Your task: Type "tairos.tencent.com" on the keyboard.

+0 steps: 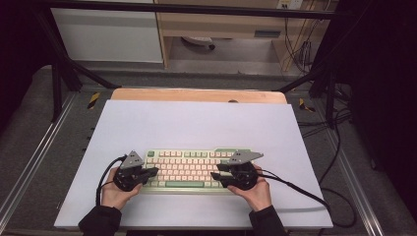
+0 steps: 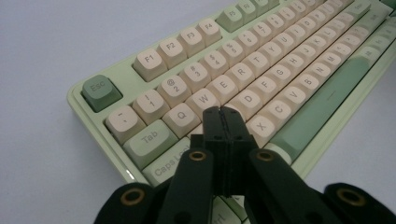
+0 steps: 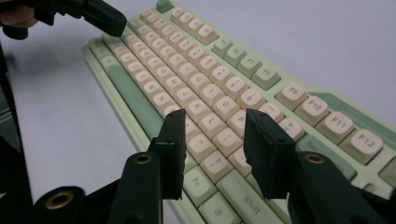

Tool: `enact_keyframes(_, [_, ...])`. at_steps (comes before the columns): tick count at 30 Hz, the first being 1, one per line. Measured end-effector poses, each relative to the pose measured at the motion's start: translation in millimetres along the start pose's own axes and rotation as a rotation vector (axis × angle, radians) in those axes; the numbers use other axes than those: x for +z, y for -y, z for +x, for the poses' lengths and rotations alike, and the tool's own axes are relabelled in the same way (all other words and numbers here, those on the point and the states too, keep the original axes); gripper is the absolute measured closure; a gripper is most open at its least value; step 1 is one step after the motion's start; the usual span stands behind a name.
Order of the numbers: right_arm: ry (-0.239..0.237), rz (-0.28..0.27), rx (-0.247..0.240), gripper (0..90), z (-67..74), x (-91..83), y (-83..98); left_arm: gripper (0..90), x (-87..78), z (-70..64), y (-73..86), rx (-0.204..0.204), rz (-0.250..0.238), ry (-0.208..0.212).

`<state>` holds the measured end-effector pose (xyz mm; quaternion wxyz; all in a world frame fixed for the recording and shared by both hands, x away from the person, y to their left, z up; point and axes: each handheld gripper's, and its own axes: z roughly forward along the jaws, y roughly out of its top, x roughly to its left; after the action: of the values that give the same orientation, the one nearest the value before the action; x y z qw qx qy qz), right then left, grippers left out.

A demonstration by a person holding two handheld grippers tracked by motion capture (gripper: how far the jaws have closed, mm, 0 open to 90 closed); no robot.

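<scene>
The keyboard [image 1: 189, 169] lay flat on the near half of a white sheet [image 1: 196, 123], its long side running from 9 to 3 o'clock. Its case was pale green plastic with rounded corners. Most keycaps were cream and softly domed with dark legends; the Esc key [image 2: 98, 89], Tab, Shift and the long space bar [image 2: 322, 102] were a deeper matte green.

The left gripper [image 1: 152, 171] hovered over the keyboard's 9 o'clock end, its black jaws pressed together with nothing between them, the tips above the A and S keys. The right gripper [image 1: 215, 175] hung over the 3 o'clock end, its jaws apart and empty above the keys near L. Both were black, hard-edged plastic with brass-ringed pivots.

The sheet was smooth and plain, covering a wooden table [image 1: 196, 95] whose edge showed at 12 o'clock. Grey carpet, a black metal frame and loose cables [image 1: 339, 147] surrounded it.
</scene>
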<state>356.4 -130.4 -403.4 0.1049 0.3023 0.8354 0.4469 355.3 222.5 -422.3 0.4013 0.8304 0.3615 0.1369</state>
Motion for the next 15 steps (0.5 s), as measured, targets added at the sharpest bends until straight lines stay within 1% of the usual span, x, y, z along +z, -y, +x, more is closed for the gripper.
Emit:
enact_keyframes(6, [-0.015,0.003,0.006,66.5,0.8,11.1,-5.5,89.8,-0.3,-0.2,-0.2,0.002,-0.002,0.001])
enact_keyframes(8, [-0.022,0.009,0.011,68.7,2.1,18.5,-8.2,89.7,-0.3,-0.3,-0.2,0.002,-0.002,0.001])
enact_keyframes(9, [-0.022,0.009,0.011,68.7,2.1,18.5,-8.2,89.7,-0.3,-0.3,-0.2,0.003,-0.003,0.002])
enact_keyframes(11, [-0.026,0.004,0.027,70.0,2.2,23.1,-9.8,89.7,-0.4,-0.4,-0.4,0.003,-0.003,0.002])
enact_keyframes(12, [-0.020,0.008,0.032,72.3,1.8,27.5,-10.8,89.8,-0.4,-0.4,-0.4,0.003,-0.004,0.002])
enact_keyframes(13, [-0.020,0.008,0.032,72.3,1.8,27.5,-10.8,89.8,-0.4,-0.3,-0.4,0.004,-0.003,0.002])
enact_keyframes(15, [-0.019,0.018,0.032,75.0,1.8,31.2,-12.0,89.8,-0.2,-0.2,-0.3,0.003,-0.003,0.002])
